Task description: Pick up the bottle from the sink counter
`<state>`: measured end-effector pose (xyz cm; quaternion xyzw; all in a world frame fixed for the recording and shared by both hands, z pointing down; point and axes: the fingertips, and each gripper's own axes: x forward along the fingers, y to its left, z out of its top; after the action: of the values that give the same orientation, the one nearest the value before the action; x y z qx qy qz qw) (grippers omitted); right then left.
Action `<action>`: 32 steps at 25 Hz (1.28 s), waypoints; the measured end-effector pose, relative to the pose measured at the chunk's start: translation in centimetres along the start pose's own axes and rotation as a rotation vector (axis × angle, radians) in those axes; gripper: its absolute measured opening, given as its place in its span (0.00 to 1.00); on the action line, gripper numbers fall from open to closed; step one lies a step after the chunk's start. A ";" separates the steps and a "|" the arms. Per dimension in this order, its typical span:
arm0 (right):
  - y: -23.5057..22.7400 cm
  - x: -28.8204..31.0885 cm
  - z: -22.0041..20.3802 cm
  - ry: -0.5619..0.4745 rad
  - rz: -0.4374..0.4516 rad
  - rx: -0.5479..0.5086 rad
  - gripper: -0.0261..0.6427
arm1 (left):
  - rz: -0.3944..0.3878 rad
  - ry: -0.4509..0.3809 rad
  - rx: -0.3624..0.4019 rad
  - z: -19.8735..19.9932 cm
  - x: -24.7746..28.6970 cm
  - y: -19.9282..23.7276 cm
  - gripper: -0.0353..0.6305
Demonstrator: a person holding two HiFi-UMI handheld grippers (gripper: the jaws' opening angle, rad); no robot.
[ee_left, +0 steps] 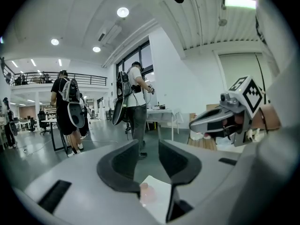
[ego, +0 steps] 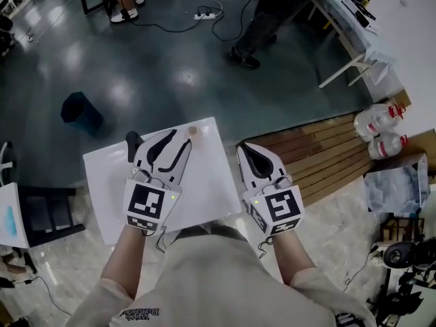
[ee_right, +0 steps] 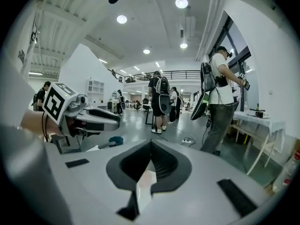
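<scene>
While the left white-and-black hand-held gripper (ego: pixel 160 145) sits over the white rectangular table (ego: pixel 109 176) near its far edge, jaws parted with nothing between them, the right white-and-black hand-held gripper (ego: pixel 246 150) hangs just off the table's right edge, jaws closed together, empty. Two clear plastic bottles with red caps (ego: pixel 373 120) lie at the right end of the brown slatted wooden bench (ego: pixel 320 152), well apart from both grippers.

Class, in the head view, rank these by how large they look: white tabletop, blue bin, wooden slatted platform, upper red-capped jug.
1. white tabletop
2. wooden slatted platform
3. blue bin and upper red-capped jug look about alike, so they stay unranked.
</scene>
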<state>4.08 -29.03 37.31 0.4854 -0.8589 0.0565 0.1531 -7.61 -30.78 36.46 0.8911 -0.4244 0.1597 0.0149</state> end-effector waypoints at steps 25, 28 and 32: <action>-1.8 10.2 -9.4 0.154 0.120 0.114 0.03 | -0.042 0.253 -0.018 -16.8 16.5 2.3 0.40; -1.5 11.0 -11.1 0.180 0.135 0.117 0.03 | -0.052 0.280 -0.083 -19.2 17.4 2.2 0.40; -0.9 12.0 -13.4 0.216 0.153 0.109 0.03 | -0.042 0.325 -0.080 -22.2 18.2 2.2 0.40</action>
<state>1.85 -36.04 53.77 0.4172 -0.8677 0.1662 0.2132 -4.54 -42.26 62.67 0.8610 -0.4036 0.2843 0.1222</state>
